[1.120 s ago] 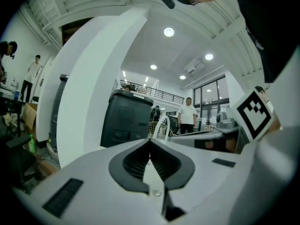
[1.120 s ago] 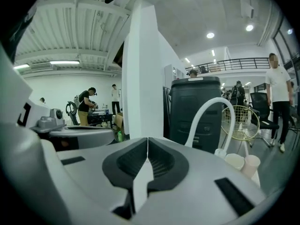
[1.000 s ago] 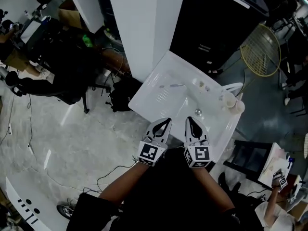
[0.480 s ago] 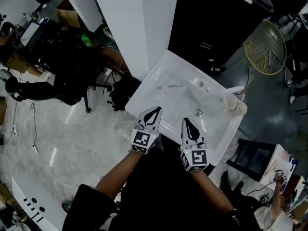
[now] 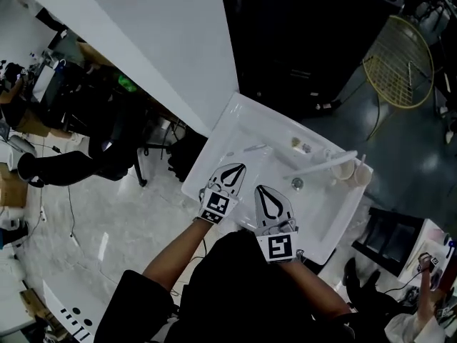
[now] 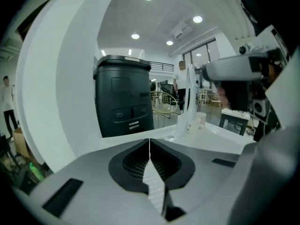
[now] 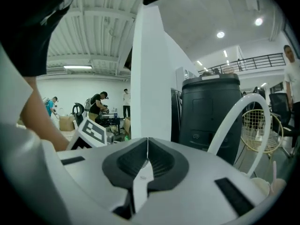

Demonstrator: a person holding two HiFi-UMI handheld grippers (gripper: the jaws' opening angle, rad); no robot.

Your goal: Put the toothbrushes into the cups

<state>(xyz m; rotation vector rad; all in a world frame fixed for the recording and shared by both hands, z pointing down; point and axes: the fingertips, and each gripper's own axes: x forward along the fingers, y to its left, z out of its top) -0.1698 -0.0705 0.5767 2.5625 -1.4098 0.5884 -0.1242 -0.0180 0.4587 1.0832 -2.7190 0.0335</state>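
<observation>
Two grippers hover over the sink's (image 5: 246, 123) near side, each with jaws pressed together and nothing between them: the left gripper (image 5: 235, 171) and, just beside it, the right gripper (image 5: 264, 191). A toothbrush (image 5: 257, 148) lies flat just beyond the left gripper's tips. The faucet (image 5: 321, 164) reaches across ahead and right of the right gripper, with the cups (image 5: 345, 168) past it, well apart from both.

Glossy white sink (image 5: 243, 123) — shiny metal drain (image 5: 297, 184) — polished stone-look floor (image 5: 121, 209).
</observation>
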